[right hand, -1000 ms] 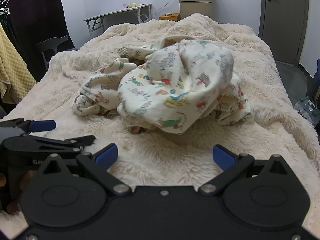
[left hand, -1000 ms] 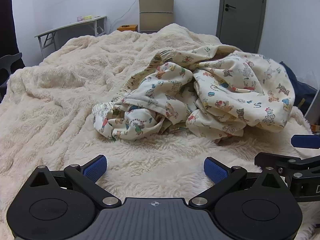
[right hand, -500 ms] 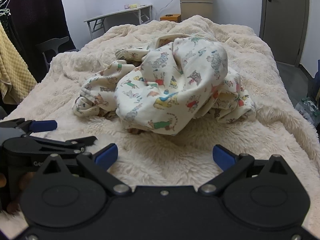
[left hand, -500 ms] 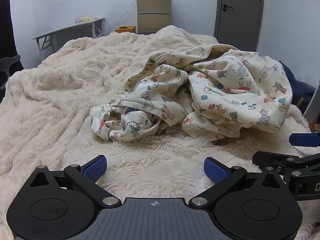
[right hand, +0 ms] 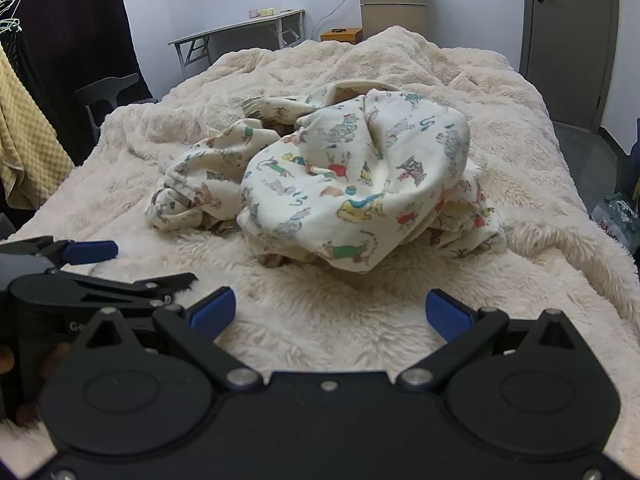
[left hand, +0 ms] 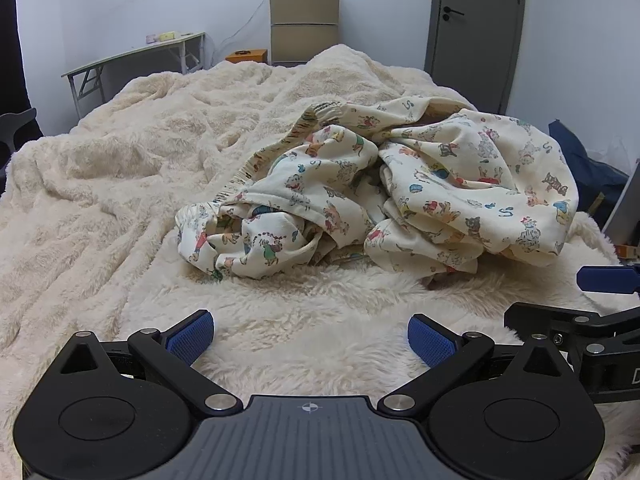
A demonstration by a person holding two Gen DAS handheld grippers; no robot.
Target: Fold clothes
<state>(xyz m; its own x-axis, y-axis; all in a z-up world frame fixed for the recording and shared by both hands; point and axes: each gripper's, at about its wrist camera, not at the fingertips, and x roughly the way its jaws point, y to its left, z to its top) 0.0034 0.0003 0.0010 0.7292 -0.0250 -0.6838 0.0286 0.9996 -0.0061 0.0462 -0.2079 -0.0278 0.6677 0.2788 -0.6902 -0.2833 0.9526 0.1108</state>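
Observation:
A crumpled cream garment with a cartoon print (left hand: 380,192) (right hand: 340,184) lies in a heap on a fluffy cream blanket (left hand: 140,184) (right hand: 520,136). My left gripper (left hand: 310,338) is open, low over the blanket just short of the heap, with nothing between its blue pads. My right gripper (right hand: 330,314) is also open and holds nothing, a little nearer than the heap's front edge. Each gripper shows at the edge of the other's view: the right gripper's blue fingertip (left hand: 608,279), the left gripper's blue fingertip (right hand: 90,251). A hand (right hand: 24,376) holds the left gripper.
The blanket covers a bed. Behind it stand a folding table (left hand: 132,64), a small fridge (left hand: 305,16), an orange box (left hand: 246,55) and a grey door (left hand: 476,28). A dark blue bag (left hand: 588,168) is at the right; a yellow cloth (right hand: 24,148) and a chair (right hand: 108,88) at the left.
The puffed-up garment has sunk and settled lower onto the blanket. Both grippers stay open, almost where they were.

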